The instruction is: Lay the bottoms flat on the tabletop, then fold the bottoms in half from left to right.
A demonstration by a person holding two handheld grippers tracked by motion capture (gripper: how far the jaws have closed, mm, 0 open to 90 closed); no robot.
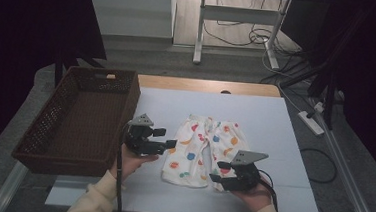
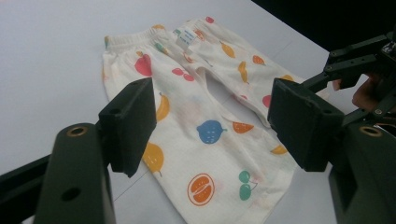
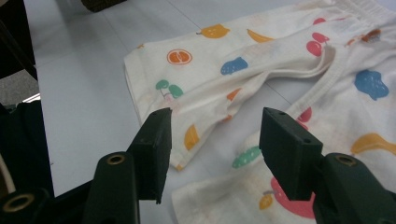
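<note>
With both claws spread and gripping nothing, the right claw [image 1: 220, 171] hovering at a leg hem of the cream fruit-print toddler trousers [image 1: 204, 149] and the left claw [image 1: 169, 138] just beside them, each should be pinching one cloth layer low against the white surface [image 1: 275, 122].

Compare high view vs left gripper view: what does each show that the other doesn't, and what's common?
High view alone: the brown wicker basket at the table's left, the floor cables, and the left gripper whole in the person's hand. Left gripper view alone: the white label inside the waistband and its own jaws close up, standing open. Both: the fruit-print pants lying flat on the white table, and the right gripper beside them.
</note>
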